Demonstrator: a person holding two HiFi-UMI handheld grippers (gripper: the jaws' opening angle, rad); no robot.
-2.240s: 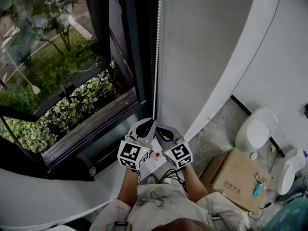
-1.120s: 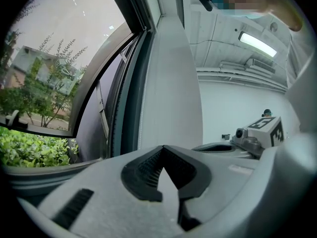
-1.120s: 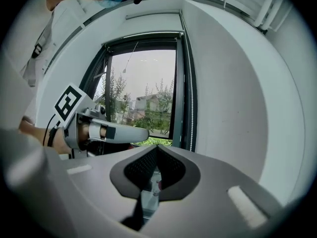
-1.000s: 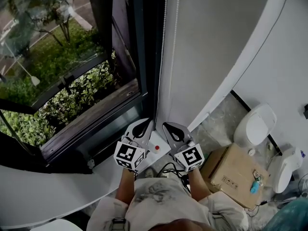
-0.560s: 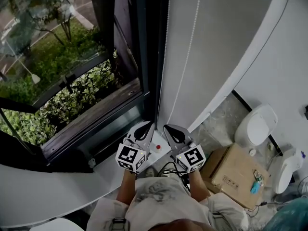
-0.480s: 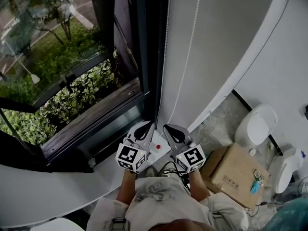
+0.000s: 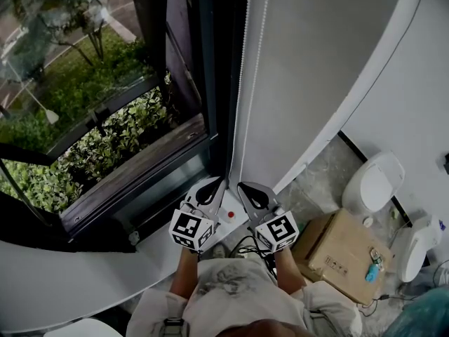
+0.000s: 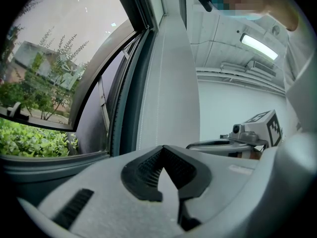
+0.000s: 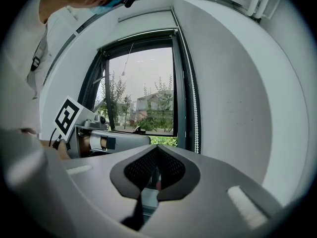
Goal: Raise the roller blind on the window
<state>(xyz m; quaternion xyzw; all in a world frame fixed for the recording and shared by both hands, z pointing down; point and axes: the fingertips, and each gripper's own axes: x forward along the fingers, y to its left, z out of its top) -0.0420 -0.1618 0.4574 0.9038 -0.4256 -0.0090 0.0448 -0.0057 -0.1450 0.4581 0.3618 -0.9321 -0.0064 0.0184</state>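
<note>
A white bead chain [image 7: 243,83] hangs in two strands down the dark window frame [image 7: 210,69]; it also shows in the right gripper view as the bead chain [image 9: 196,108]. The window glass [image 9: 143,98] is uncovered. My left gripper [image 7: 222,181] [image 8: 163,148] is shut, its tip where the left strand ends; I cannot tell whether the strand is pinched. My right gripper [image 7: 240,185] [image 9: 157,148] is shut on nothing, just left of the chain. The right strand [image 7: 258,62] hangs free.
A white ledge [image 7: 70,286] with a red button [image 7: 229,215] lies under the grippers. Black cables [image 7: 249,248] trail below. A cardboard box [image 7: 344,255] and white fixtures [image 7: 372,188] stand on the floor at right. A grey wall [image 7: 316,62] flanks the frame.
Both grippers were together at the chain, then dropped lower and moved apart. The right strand swung out to the right and has swung back toward the left strand.
</note>
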